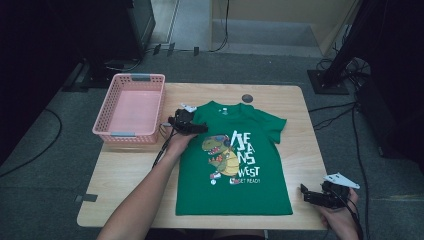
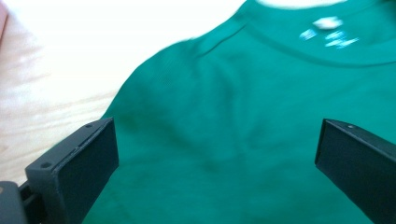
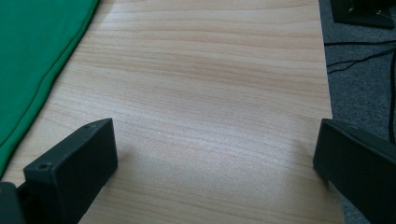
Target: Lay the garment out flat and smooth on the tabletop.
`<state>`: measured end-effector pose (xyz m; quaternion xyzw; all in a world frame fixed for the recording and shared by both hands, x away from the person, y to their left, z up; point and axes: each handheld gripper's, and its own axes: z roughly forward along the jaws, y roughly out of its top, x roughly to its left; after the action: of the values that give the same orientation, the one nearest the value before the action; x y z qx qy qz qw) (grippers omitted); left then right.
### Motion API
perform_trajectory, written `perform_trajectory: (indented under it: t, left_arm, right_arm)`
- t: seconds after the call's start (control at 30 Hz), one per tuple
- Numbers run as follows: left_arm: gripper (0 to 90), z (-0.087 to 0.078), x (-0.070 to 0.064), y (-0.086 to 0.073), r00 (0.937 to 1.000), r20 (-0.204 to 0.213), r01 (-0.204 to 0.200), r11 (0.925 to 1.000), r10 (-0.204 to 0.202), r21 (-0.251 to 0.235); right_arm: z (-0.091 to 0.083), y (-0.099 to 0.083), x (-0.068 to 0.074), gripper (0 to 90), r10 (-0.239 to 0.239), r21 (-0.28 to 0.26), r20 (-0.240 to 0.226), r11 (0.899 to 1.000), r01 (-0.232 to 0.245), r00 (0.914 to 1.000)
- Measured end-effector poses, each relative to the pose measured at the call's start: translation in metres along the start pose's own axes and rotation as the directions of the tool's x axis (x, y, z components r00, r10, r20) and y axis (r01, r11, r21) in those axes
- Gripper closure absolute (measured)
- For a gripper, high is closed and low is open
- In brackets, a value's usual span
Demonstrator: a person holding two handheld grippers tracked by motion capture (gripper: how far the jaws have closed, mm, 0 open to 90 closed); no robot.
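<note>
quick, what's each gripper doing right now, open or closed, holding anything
Left gripper: open, jaws wide over the green T-shirt's shoulder, holding nothing.
Right gripper: open over bare table, holding nothing.

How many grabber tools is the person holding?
2. The left gripper is over the green T-shirt's shoulder, near the pink basket. The right gripper is at the table's near right corner.

black claws (image 1: 311, 195) with flat screwed jaws (a grey three-cornered plate atop one), trailing black cables.
</note>
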<state>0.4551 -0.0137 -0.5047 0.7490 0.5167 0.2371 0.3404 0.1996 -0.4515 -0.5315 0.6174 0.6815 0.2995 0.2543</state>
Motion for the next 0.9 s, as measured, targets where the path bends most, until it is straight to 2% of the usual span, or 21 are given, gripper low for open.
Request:
perform_trajectory:
  t: [0.2, 0.37, 0.53, 0.9]
  left_arm:
    - [0.0, -0.019, -0.009, 0.006, 0.9996, 0.021, -0.021, 0.9991, 0.021, -0.038]
    - [0.0, -0.032, -0.013, 0.006, 0.9981, 0.051, -0.033, 0.9988, 0.034, -0.038]
    - [0.0, -0.044, -0.013, 0.004, 0.9967, 0.068, -0.041, 0.9978, 0.045, -0.051]
    - [0.0, -0.068, -0.010, -0.009, 0.9952, 0.071, -0.063, 0.9951, 0.068, -0.076]
  right_arm:
    - [0.000, 0.000, 0.000, 0.0, -0.001, -0.001, 0.000, 1.000, 0.001, 1.0000]
    - [0.000, 0.000, 0.000, 0.0, -0.001, 0.000, 0.000, 1.000, 0.001, 1.0000]
    - [0.000, 0.000, 0.000, 0.0, -0.001, 0.000, 0.000, 1.000, 0.001, 1.0000]
    - [0.000, 0.000, 0.000, 0.0, -0.001, 0.000, 0.000, 1.000, 0.001, 1.0000]
